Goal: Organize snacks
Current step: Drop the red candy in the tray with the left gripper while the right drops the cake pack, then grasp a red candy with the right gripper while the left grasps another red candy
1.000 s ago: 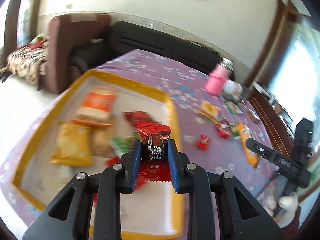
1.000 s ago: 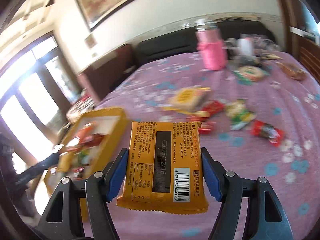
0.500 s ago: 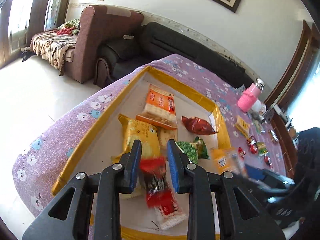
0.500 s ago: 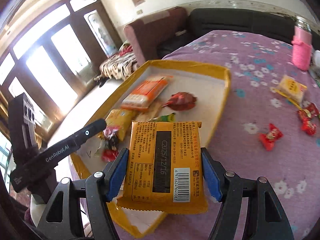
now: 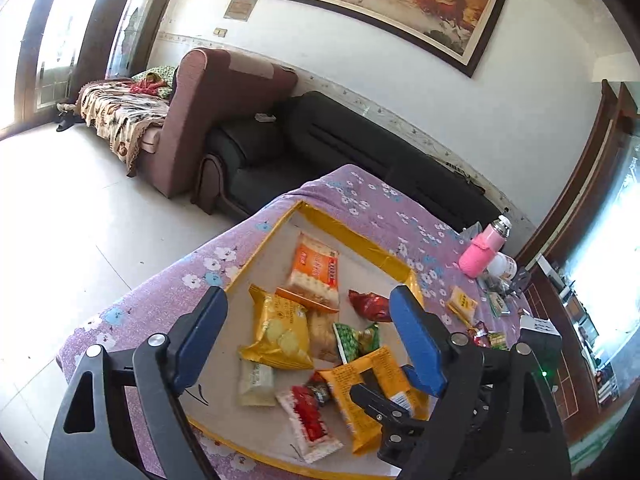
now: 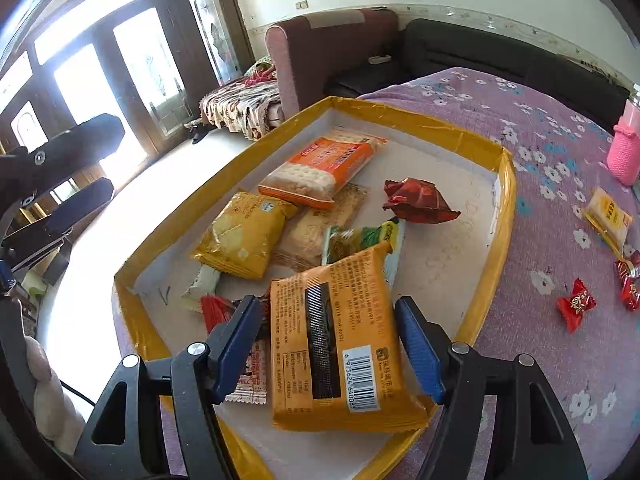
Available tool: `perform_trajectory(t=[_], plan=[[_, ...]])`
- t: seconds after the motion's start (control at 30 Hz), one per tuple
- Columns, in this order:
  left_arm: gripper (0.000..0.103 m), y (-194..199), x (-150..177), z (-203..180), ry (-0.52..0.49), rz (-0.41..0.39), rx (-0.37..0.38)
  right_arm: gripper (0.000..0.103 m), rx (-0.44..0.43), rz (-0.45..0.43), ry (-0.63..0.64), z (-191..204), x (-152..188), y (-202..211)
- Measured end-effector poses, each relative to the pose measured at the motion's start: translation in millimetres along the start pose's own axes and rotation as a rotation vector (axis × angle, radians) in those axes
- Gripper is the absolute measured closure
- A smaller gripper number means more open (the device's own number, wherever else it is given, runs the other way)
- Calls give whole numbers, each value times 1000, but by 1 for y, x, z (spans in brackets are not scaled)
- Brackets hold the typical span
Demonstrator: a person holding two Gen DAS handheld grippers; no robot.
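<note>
Inside tray (image 6: 505, 216), packet (image 6: 340, 344) lengthwise (barcode-up).

The snack packets are glossy film: an orange barcode packet (image 6: 340, 344), a yellow one (image 6: 244, 236) and a crinkled red foil wrapper (image 6: 418, 202). The tray (image 6: 502, 216) has shiny yellow tape on its rim. The counter (image 6: 552, 128) wears matt flowered purple cloth. The tongs (image 6: 328, 344) are matt black plastic with smooth blue pads (image 6: 418, 348).

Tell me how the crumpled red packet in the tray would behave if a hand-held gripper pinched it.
The red packet looks like thin creased foil, so it would probably crumple and give. It seems puffy and light. Its glossy surface may slip between the pads. It lies apart on the tray, so it may slide.
</note>
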State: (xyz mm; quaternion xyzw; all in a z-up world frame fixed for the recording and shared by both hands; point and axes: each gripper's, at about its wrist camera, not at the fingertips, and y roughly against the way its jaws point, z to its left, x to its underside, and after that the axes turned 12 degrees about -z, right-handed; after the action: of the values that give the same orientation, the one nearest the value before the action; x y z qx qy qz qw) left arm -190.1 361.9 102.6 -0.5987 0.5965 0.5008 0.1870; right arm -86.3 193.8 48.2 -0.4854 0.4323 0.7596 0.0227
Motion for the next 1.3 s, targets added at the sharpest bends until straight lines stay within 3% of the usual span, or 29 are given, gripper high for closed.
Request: perform_trajectory(t=[0.1,0.23,0.47,0.63,1.03,1.3], plan=[[19,4,1,-8,-33,-9,-34,32,-8,-31,-10,-1,-3,12],[19,11,4,-19,-54,-22,-8,32,-3,-77,-52,-14,-7,34],[19,13,16,-51,-104,42,44,31,51,-119,-128,-53,1,68],[19,16,23,-71,-85,100,127,31,69,-148,-215,-86,9,89],[19,14,60,-139,-213,223,167,28,140,-222,-382,-160,34,141],[19,5,75,-169,-239,301,194,27,205,-251,-468,-202,58,170]])
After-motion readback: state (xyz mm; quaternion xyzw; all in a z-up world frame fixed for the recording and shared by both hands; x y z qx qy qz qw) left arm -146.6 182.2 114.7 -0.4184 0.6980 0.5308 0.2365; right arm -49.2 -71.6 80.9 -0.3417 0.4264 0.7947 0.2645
